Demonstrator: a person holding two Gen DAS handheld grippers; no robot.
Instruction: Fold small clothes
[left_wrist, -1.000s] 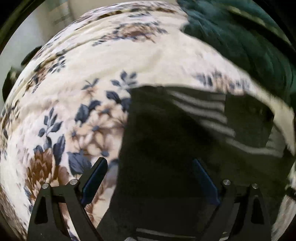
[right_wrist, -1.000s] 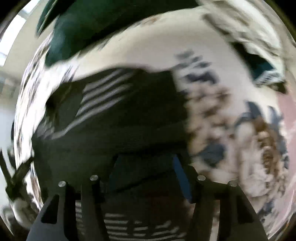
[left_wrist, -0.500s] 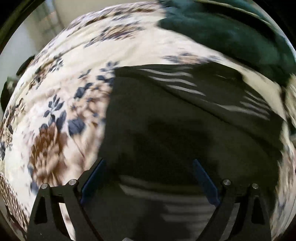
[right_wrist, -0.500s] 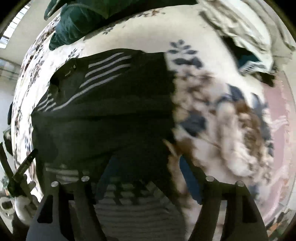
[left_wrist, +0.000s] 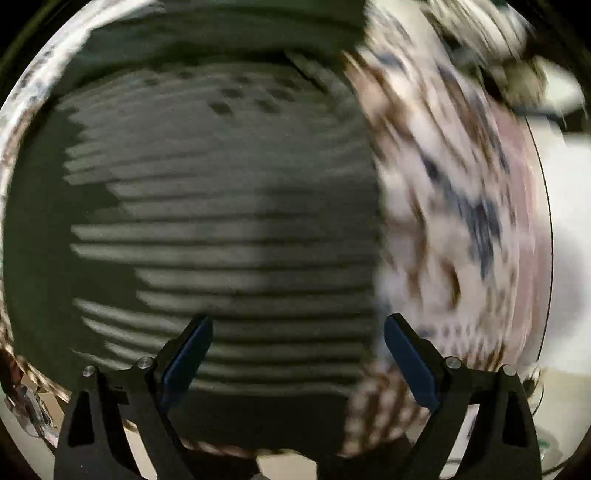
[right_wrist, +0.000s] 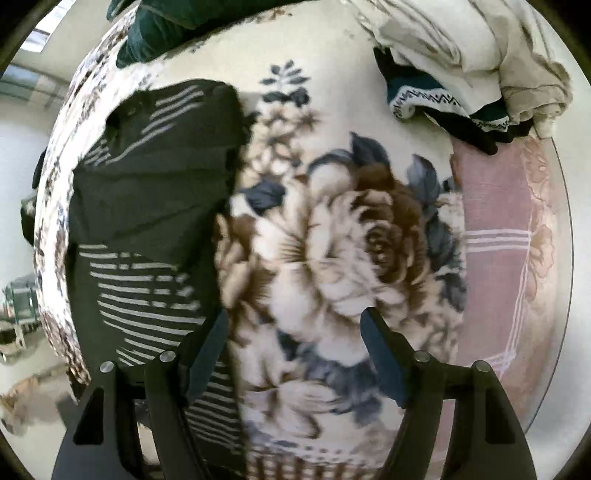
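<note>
A black garment with thin white stripes (right_wrist: 147, 206) lies folded on the floral blanket (right_wrist: 332, 236), at the left of the right wrist view. It fills the blurred left wrist view (left_wrist: 221, 221). My left gripper (left_wrist: 299, 354) is open and empty, over the garment's near right edge. My right gripper (right_wrist: 291, 354) is open and empty, over the blanket just right of the garment.
A pile of white, teal and black clothes (right_wrist: 461, 74) lies at the far right of the blanket. A dark green cushion or cloth (right_wrist: 166, 26) lies at the far left. A pink sheet (right_wrist: 495, 236) shows at the right edge of the bed.
Both grippers have pulled back and swung right. The garment's striped lower part now lies folded over in view. The left view is strongly blurred by motion.
</note>
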